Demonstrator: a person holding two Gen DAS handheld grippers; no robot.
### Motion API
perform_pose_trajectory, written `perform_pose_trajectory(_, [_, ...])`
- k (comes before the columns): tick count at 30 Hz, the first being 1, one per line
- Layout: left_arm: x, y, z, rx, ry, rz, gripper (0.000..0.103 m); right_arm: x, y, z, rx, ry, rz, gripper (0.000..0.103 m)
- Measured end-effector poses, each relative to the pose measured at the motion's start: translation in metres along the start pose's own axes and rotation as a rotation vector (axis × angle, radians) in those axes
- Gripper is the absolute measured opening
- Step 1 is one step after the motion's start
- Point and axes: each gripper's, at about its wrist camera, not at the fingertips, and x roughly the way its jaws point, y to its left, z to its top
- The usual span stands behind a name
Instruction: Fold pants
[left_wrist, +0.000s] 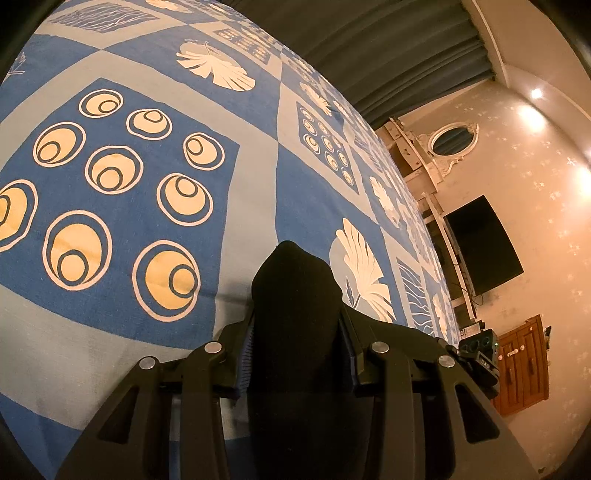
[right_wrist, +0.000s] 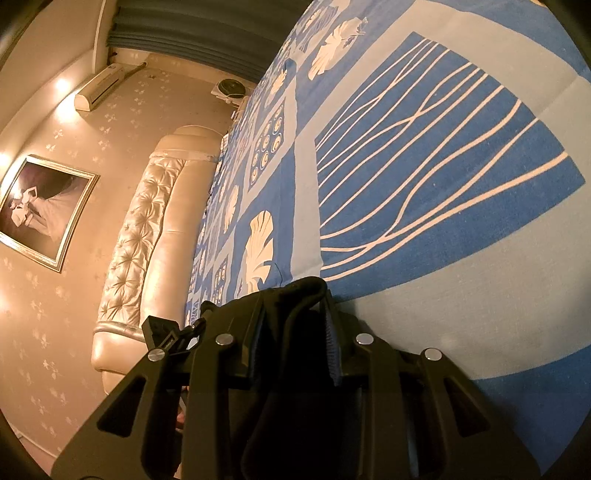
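With the left tool (left_wrist: 295, 328) and the right tool (right_wrist: 295, 328) each clamped on a bunched fold of the black pants (left_wrist: 291, 295) above the patterned bed (left_wrist: 147, 332), thick slack cloth could slip free if either pulls unevenly.

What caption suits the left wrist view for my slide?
Left gripper clamps a bunch of black pants above the blue patterned bedspread.

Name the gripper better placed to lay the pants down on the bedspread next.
Neither clearly: left gripper and right gripper each clamp black pants over the bedspread. Both should probably lower together.
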Motion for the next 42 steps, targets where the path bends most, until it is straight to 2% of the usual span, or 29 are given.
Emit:
perform_pose_trajectory(19, [0.001,-0.002,-0.002,0.027,-0.026,0.006,0.040,0.003,0.002,-0.001,-0.035,0.014,0.002,0.027])
perform_pose_trajectory(35, [0.002,-0.003,-0.006,0.053,-0.047,0.007,0.043,0.004,0.014,-0.010,-0.142,-0.004,-0.043,0.028])
perform_pose_trajectory(38, [0.000,-0.001,-0.006,0.047,-0.051,-0.040,0.051,0.001,0.019,-0.013,-0.153,-0.017,-0.079,0.041])
perform_pose_trajectory(40, [-0.002,-0.002,-0.007,0.044,-0.059,-0.064,0.064,-0.004,0.025,-0.019,-0.170,-0.035,-0.110,0.062])
perform_pose_trajectory(41, [-0.005,-0.004,-0.008,0.049,-0.065,-0.072,0.068,-0.007,0.028,-0.022,-0.177,-0.043,-0.121,0.066])
perform_pose_trajectory(42, [-0.006,-0.006,-0.008,0.053,-0.069,-0.072,0.077,-0.010,0.030,-0.024,-0.181,-0.048,-0.131,0.074])
